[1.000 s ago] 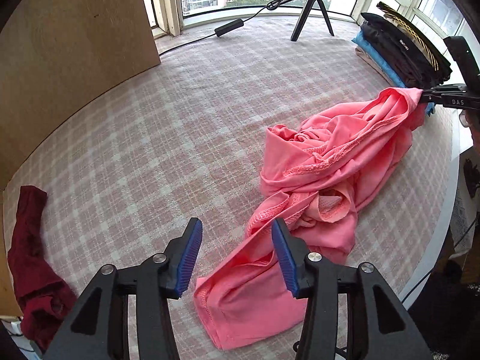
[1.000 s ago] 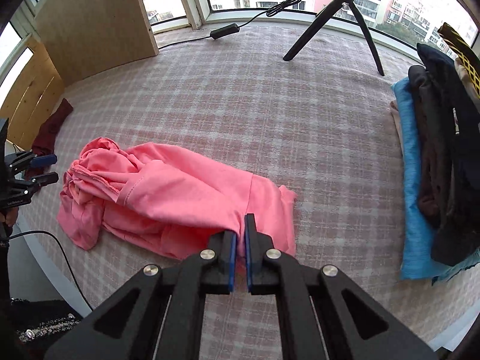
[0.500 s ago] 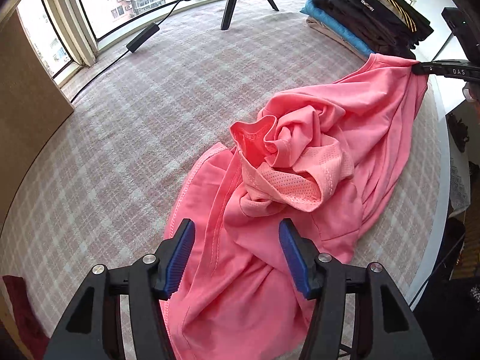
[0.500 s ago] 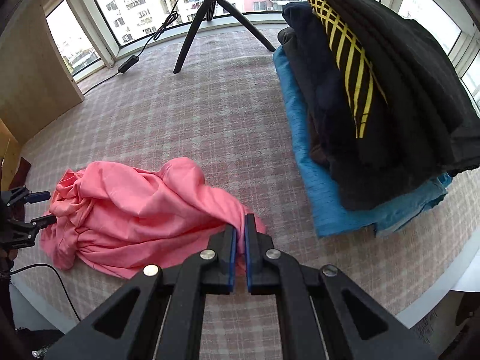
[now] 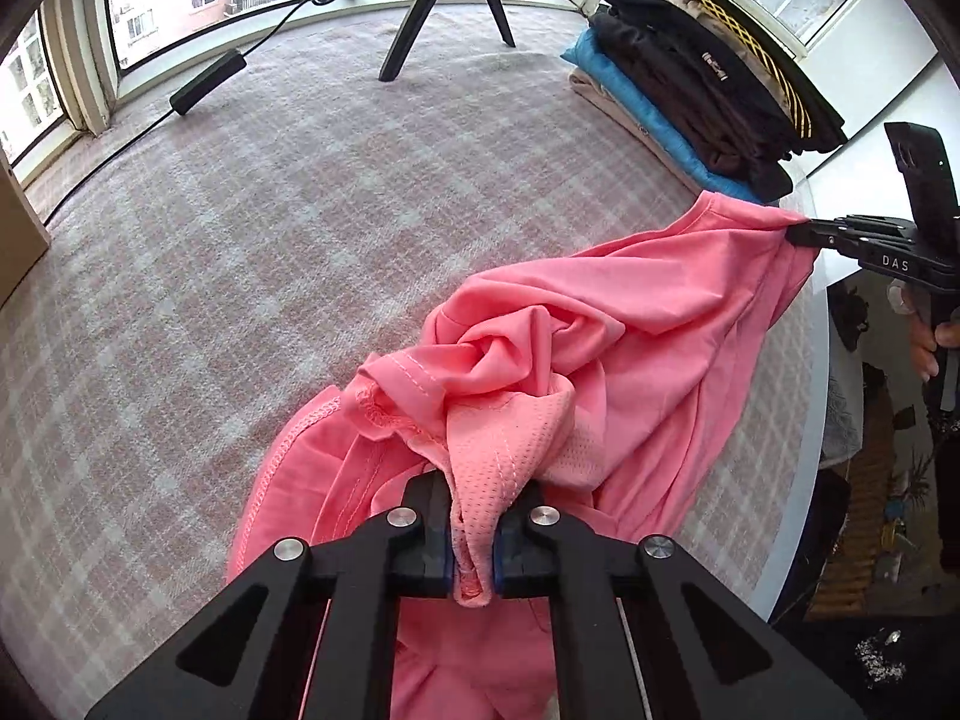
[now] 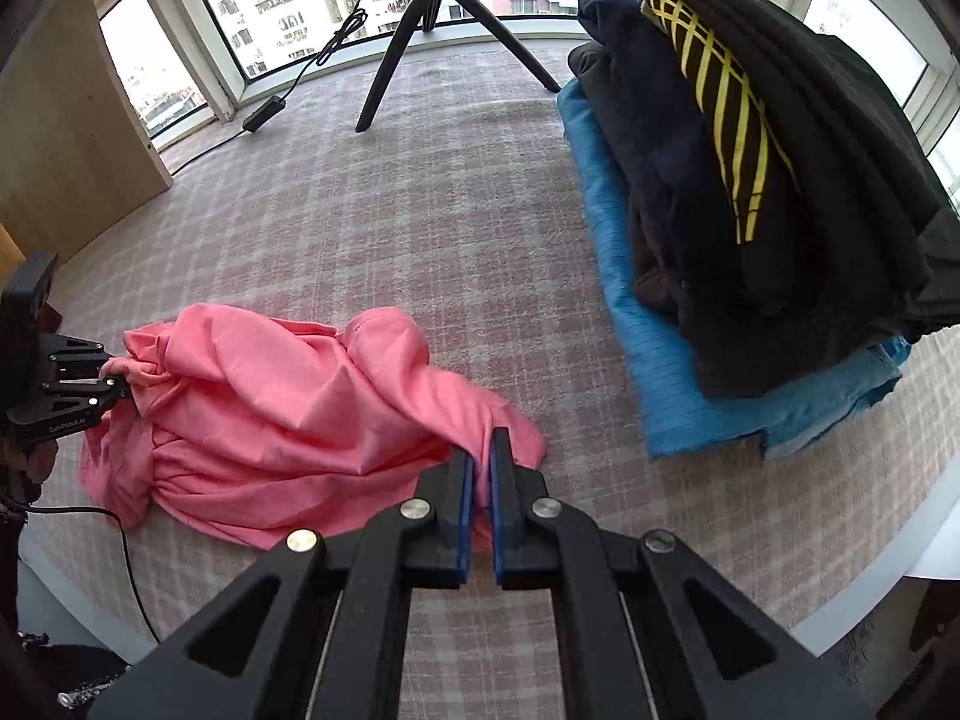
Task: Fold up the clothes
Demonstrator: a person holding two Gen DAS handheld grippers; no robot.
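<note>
The left tongs are closed on a bunch of the pink garment, pinching a fold of its lighter mesh lining between the blue pads. The right tongs are closed too, and they grip a thin edge of the same pink garment; a sliver of pink cloth shows between their pads.

The pink garment lies crumpled on the checked bedcover, near its front rim. In the left wrist view the cloth rises from the left tongs in twisted folds and then stretches away as a smoother sheet up to the right tongs, which hold its far corner. In the right wrist view the garment spreads from the right tongs toward the left tongs, which pinch its other end just beside the rim of the bedcover.

Beyond the pink garment, on the side of the right tongs, stands a stack of folded clothes: a blue piece at the bottom, dark pieces above it, and a black one with yellow stripes on top. The stack is close to the garment but I cannot tell whether they touch.

Farther from the garment, in the middle of the bedcover, stands a black tripod. A black cable with a small box runs from the tripod toward the windows, which close the far side. A wooden panel stands at the far corner, well apart from the garment.
</note>
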